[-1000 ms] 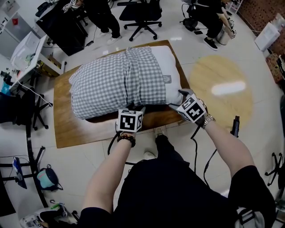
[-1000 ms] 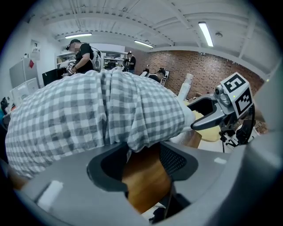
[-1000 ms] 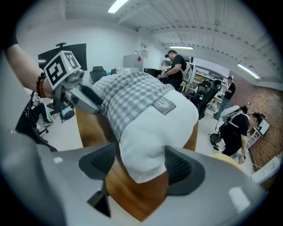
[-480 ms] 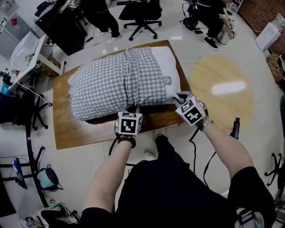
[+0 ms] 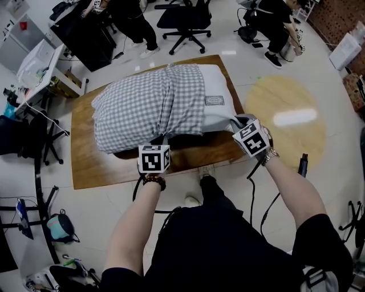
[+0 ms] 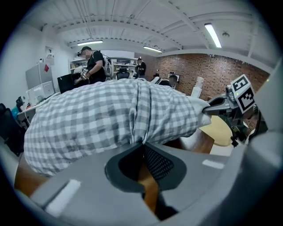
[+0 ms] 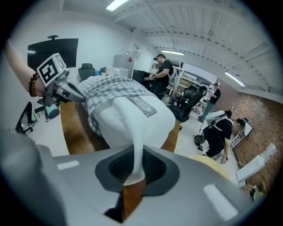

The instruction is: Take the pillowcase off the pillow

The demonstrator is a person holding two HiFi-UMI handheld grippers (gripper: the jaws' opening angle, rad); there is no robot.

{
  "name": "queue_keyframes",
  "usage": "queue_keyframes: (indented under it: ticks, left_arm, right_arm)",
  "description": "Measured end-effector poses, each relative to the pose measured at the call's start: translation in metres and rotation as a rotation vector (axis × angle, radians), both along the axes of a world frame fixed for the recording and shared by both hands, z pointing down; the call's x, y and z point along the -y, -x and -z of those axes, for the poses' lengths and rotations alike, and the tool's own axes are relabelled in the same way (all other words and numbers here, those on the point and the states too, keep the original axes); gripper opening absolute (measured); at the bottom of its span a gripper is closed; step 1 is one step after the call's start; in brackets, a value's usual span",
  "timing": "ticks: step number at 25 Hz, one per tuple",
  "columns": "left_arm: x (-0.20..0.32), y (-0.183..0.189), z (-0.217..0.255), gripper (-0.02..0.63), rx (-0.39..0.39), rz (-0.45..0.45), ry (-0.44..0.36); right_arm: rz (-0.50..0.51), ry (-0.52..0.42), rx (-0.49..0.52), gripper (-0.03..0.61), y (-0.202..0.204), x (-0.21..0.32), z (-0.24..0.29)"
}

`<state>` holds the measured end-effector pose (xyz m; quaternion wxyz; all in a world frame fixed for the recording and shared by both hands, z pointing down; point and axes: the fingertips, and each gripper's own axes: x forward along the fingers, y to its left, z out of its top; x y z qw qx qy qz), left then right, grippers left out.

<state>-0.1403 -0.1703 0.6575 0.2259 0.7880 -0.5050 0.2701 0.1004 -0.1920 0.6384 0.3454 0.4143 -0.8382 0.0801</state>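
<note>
A pillow lies on the wooden table point(image 5: 91, 165), mostly inside a grey-and-white checked pillowcase point(image 5: 148, 105). Its bare white end point(image 5: 218, 111) sticks out on the right. My left gripper point(image 5: 161, 139) is at the near edge, and its jaws have just closed on a pinch of the checked pillowcase point(image 6: 97, 119); the left gripper point(image 6: 142, 145) is shut on it. My right gripper point(image 5: 234, 120) has just been closing and holds the near corner of the white pillow point(image 7: 132, 114), drawn to a point between the right gripper's point(image 7: 134, 171) pads.
A round pale-yellow tabletop point(image 5: 285, 114) stands to the right of the table. Office chairs point(image 5: 182, 17) and people are at the back, and a cluttered desk point(image 5: 40, 63) is at the left. Cables hang by my legs.
Both grippers went from open to shut on the pillow's near edge. The left one then drew leftward with the checked cloth, and the right one lifted the white corner slightly.
</note>
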Motion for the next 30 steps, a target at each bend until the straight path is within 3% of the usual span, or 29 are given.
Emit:
queue_keyframes:
  ticks: [19,25,30]
  left_arm:
    - [-0.016,0.077,0.021,0.009,-0.056,0.149,-0.013]
    - [-0.017,0.070,0.017,0.009,-0.058,0.108,0.006]
    - [-0.025,0.059,0.017,0.014,-0.026,0.048,0.036]
  right_arm:
    - [-0.112,-0.008,-0.012,0.023,-0.053,-0.013,-0.001]
    - [-0.082,0.009,0.010,0.028,-0.039,-0.023,-0.001]
    - [-0.030,0.001,0.012,0.102,-0.027,-0.030,-0.002]
